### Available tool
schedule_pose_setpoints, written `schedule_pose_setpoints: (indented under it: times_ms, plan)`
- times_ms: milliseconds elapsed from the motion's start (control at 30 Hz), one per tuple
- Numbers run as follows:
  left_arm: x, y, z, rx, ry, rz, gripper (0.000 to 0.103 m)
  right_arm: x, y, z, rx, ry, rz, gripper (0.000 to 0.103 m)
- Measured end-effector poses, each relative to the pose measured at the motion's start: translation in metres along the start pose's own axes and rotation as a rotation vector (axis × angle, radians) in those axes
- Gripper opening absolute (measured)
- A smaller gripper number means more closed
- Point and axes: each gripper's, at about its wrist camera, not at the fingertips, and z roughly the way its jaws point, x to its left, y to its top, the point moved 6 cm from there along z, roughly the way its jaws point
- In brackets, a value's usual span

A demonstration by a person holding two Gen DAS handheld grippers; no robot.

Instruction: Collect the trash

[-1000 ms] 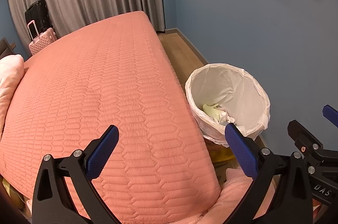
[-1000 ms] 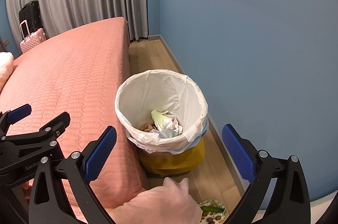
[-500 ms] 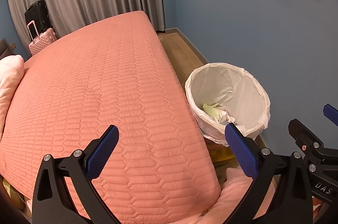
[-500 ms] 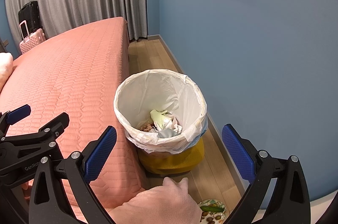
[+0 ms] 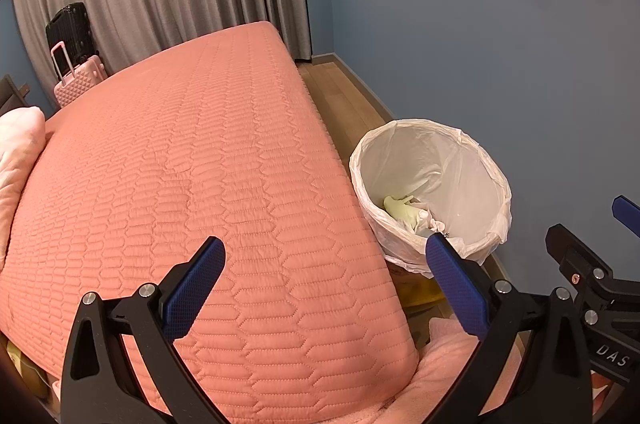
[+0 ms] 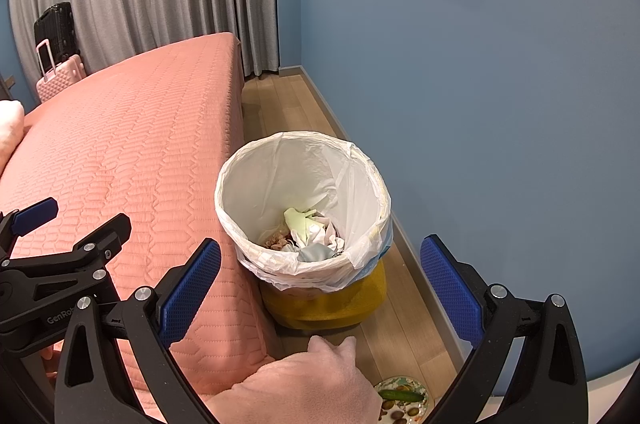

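White plastic liner (image 6: 280,179) folded over the rim of a round yellow trash bin (image 6: 332,308), standing on the wood floor (image 6: 288,111) in the gap between the salmon quilted bed (image 6: 120,151) and the blue wall (image 6: 500,83). Crumpled trash (image 6: 308,232) at the bottom: pale green, white and grey scraps, brownish bits beside them, too tangled to identify. Bin's yellow body mostly hidden behind the bed corner in the left view. Left gripper (image 5: 324,284) spread wide over the bed's near corner, nothing between its blue pads. Right gripper (image 6: 320,288) equally wide, empty, framing the bin from above. Pink-sleeved hand (image 6: 332,356) low in the right view, just short of the bin's base. Small patterned plate (image 6: 404,400) with a green piece and brown bits, cut off at the lower edge.
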Motion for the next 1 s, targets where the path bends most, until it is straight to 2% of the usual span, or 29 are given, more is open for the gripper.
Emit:
schedule_pose_setpoints:
  times_ms: [1000]
  plan:
    - [-0.0010,-0.0008,-0.0010,-0.015,-0.009,0.047,0.096,-0.0013,-0.0012,0.0001,0.006,-0.006,0.017,0.097]
